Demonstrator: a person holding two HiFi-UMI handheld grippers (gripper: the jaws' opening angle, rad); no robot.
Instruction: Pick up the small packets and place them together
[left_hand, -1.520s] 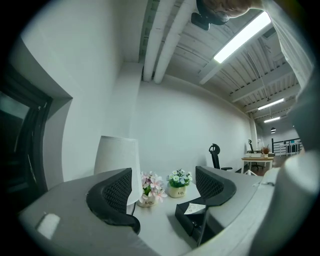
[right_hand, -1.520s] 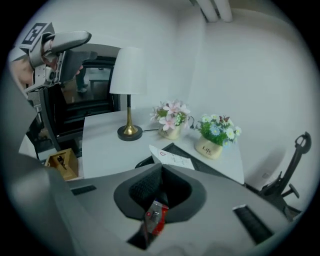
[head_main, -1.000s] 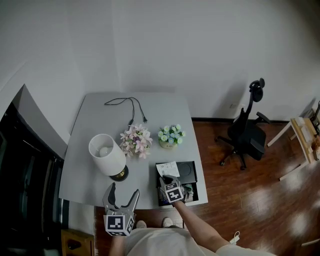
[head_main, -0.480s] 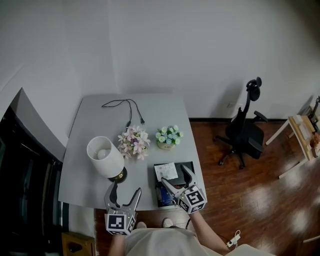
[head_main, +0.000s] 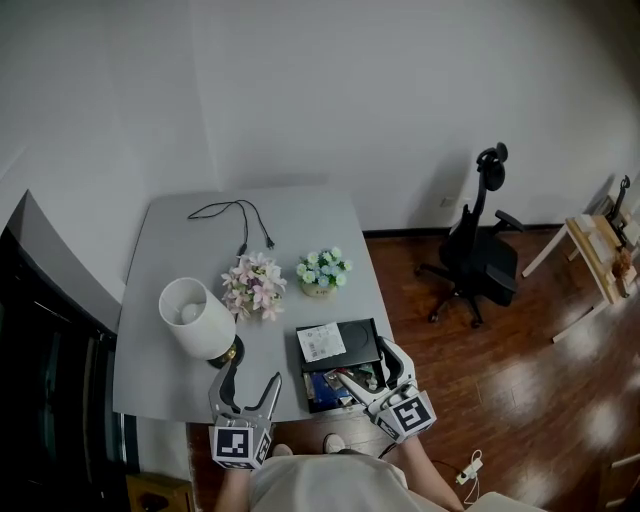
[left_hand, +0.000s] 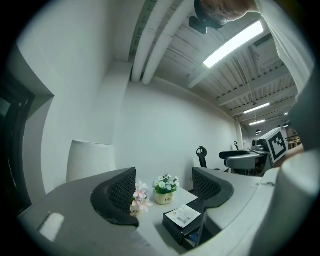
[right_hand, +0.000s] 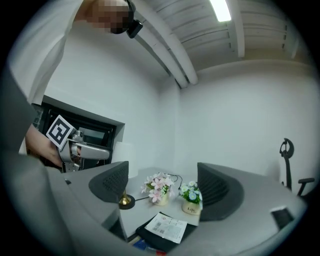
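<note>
- Grey left gripper (head_main: 250, 378), lower left: jaws apart, empty.
- Grey right gripper (head_main: 363, 362), lower centre: jaws just opened, empty, partly covering black rectangular box (head_main: 365, 338).
- Small coloured packets (head_main: 322, 388) inside the box: indistinct.

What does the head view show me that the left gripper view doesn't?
Only the head view: the black cable at the far end of the table, the wooden floor and the wooden stand at the right edge. Only the left gripper view: the ceiling strip light and the ducts. Both: the lamp, the pink flowers, the small flower pot, the black box with its white label, the office chair and the right gripper.
</note>
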